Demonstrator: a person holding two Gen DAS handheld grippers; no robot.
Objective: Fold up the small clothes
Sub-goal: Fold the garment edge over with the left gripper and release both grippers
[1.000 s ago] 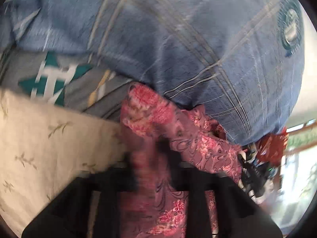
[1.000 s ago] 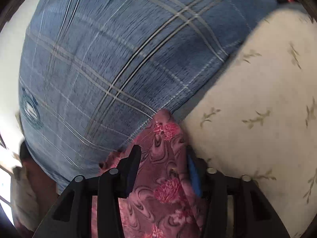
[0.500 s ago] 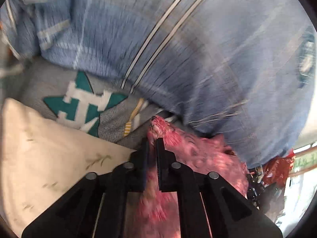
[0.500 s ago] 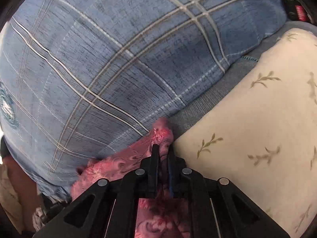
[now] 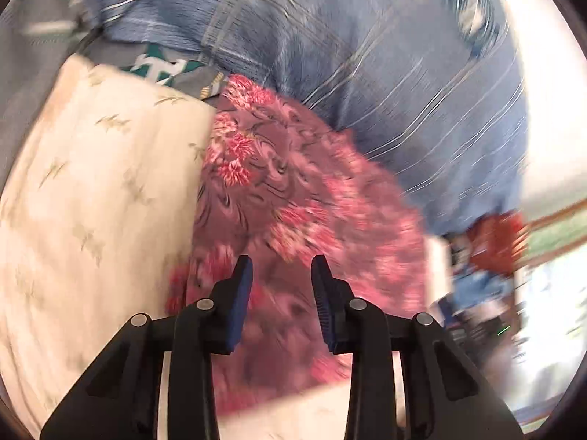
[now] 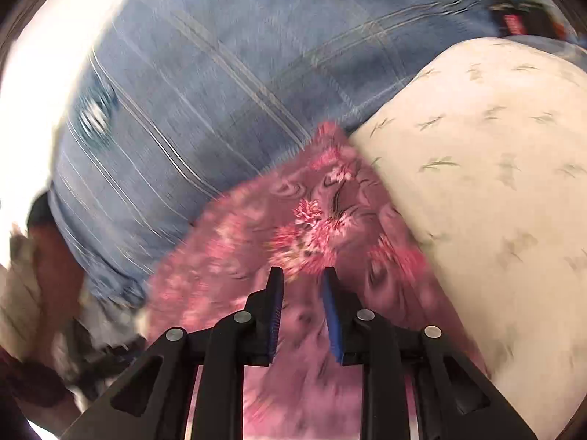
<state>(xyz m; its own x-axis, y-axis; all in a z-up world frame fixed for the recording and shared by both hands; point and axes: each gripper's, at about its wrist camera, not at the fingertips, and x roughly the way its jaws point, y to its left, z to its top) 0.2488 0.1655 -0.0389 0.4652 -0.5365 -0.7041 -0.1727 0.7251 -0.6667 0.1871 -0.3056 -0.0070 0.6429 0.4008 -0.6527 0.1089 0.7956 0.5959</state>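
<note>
Beside the cream leaf-print pillow (image 5: pixel 99 201), in the left wrist view, the left gripper (image 5: pixel 281 260) is opening its narrow jaws over the pink floral garment (image 5: pixel 293 190), pinching nothing; the freed edge could spring back and undo the fold. Against that same pillow in the right wrist view, the right gripper (image 6: pixel 303 271) is opening likewise over the garment, and a pad snagging cloth could drag it askew.

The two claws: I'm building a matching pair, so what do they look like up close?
Both match. The left claw and right claw have matte black angular plastic bodies with triangular cut-outs, round silver pivot pins, and two narrow fingers faced with ribbed blue pads. No cables, markings or sleeves show.
</note>
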